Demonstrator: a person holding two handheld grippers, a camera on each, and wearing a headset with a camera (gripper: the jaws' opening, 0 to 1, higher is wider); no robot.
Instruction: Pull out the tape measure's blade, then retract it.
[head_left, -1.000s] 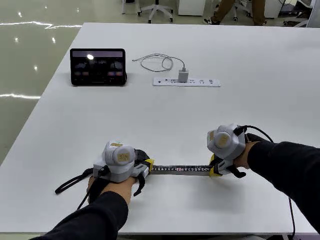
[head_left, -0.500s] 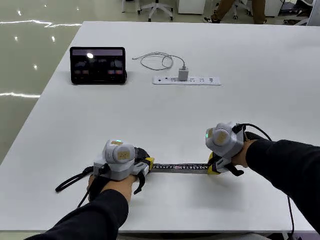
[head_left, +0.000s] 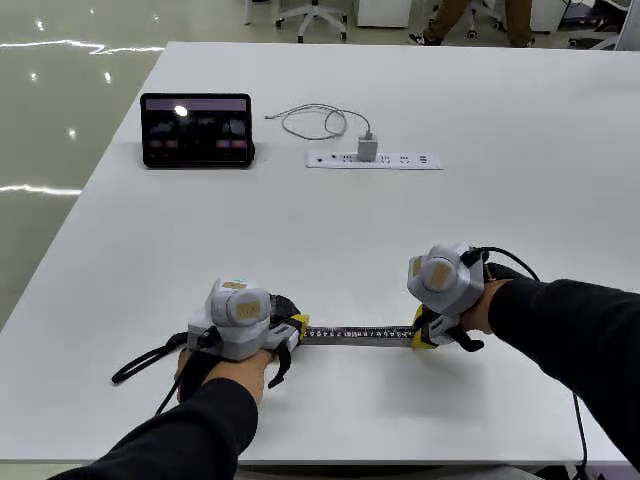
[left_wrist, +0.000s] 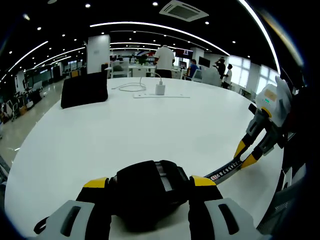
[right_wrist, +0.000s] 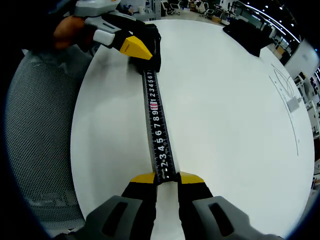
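Note:
The black tape measure case (left_wrist: 150, 187) sits between the yellow-tipped jaws of my left gripper (left_wrist: 150, 182), which is shut on it; in the head view that gripper (head_left: 290, 330) is near the table's front edge. The numbered blade (right_wrist: 158, 130) runs flat along the table from the case (right_wrist: 150, 47) to my right gripper (right_wrist: 166, 178), shut on the blade's end. From the head view the blade (head_left: 360, 334) spans between both grippers, with my right gripper (head_left: 424, 338) at its right end.
A dark tablet (head_left: 196, 130) stands at the far left of the white table (head_left: 480, 200). A white power strip (head_left: 373, 161) with a charger and coiled cable (head_left: 315, 122) lies behind. A black strap (head_left: 145, 362) trails left of the left gripper.
My right gripper has moved slightly left toward the case, so the exposed blade is a little shorter. The left gripper has stayed put.

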